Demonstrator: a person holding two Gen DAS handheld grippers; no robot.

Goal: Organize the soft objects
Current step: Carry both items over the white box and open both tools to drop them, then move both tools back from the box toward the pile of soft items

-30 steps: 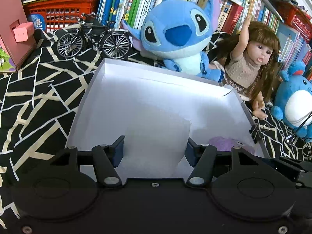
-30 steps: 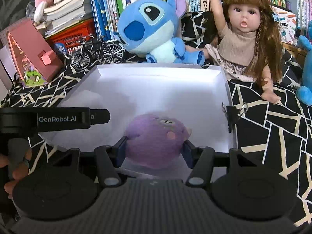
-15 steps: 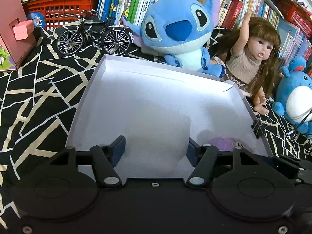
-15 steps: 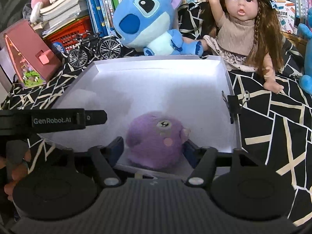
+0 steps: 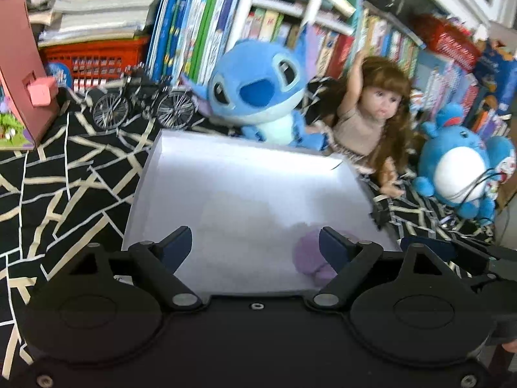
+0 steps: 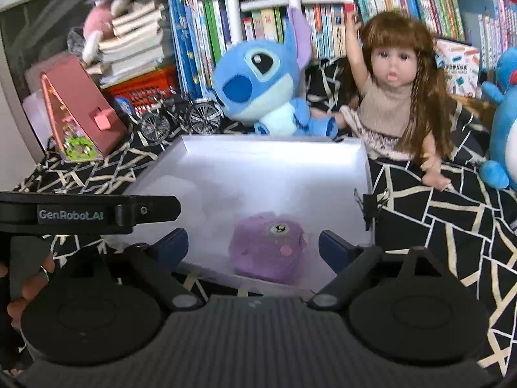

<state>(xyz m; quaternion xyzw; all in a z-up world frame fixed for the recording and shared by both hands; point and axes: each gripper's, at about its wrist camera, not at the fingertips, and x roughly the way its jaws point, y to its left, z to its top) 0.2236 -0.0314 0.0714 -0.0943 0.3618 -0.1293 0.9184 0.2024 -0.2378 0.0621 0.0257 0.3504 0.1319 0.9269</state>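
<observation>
A purple plush ball (image 6: 269, 250) lies in the white box (image 6: 274, 152) near its front right corner; it also shows in the left wrist view (image 5: 310, 255). My right gripper (image 6: 253, 245) is open above the box's front edge, its jaws apart on either side of the plush without touching it. My left gripper (image 5: 255, 242) is open and empty over the box (image 5: 242, 168). A blue Stitch plush (image 6: 261, 87), a doll (image 6: 394, 97) and a round blue plush (image 5: 458, 168) sit behind and right of the box.
A model bicycle (image 5: 142, 103) and a pink toy house (image 6: 80, 116) stand at the back left on the black patterned cloth (image 5: 48, 177). Bookshelves (image 6: 245, 26) and a red basket (image 5: 93, 55) line the back. A binder clip (image 6: 368, 203) grips the box's right wall.
My right gripper has opened and let go of the purple plush, which now rests in the box. Both grippers have pulled back and up; the left has opened wider.
</observation>
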